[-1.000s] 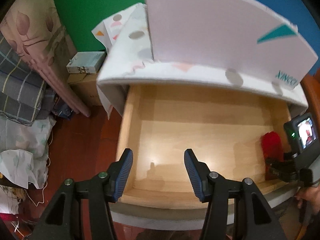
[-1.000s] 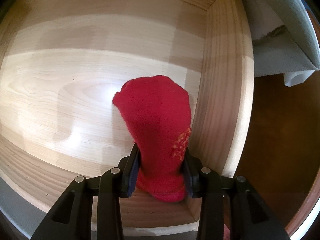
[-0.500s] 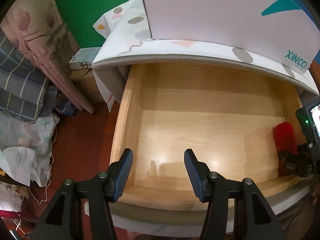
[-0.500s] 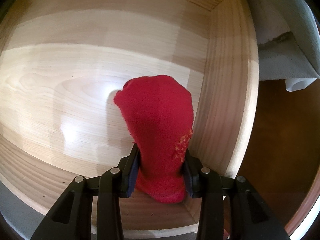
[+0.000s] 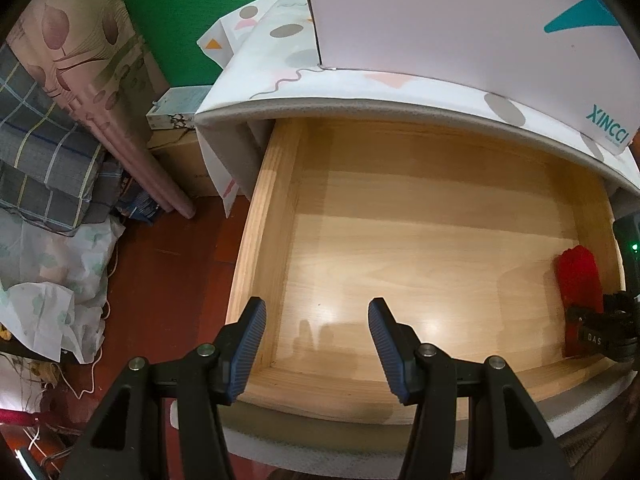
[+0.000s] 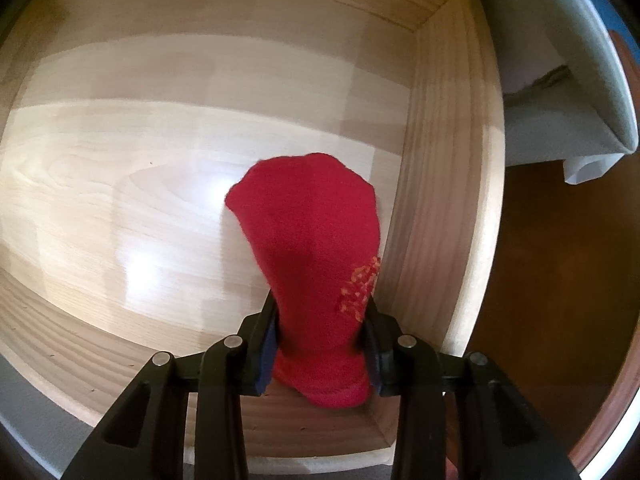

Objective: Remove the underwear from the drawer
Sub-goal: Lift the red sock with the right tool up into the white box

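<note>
Red underwear (image 6: 312,240) with an orange stitched patch stands bunched in the front right corner of the open wooden drawer (image 6: 440,200). My right gripper (image 6: 320,312) points down into that corner. Its jaws are closing tight on the cloth's lower part, and both pads press into it. In the left wrist view the underwear (image 5: 578,280) shows at the drawer's right end, with the right gripper (image 5: 600,336) on it. My left gripper (image 5: 316,320) hangs open over the drawer's (image 5: 256,272) front left part with nothing between its fingers.
A white box (image 5: 460,24) sits on the patterned tabletop (image 5: 280,68) above the drawer. Folded bedding (image 5: 44,152) and crumpled sheets (image 5: 48,272) are piled on the red-brown floor (image 5: 168,272) at left. A small box (image 5: 176,106) lies against the green wall.
My right gripper has pinched the red underwear a little tighter and shifted slightly along the drawer. The left gripper stays open in about the same place.
</note>
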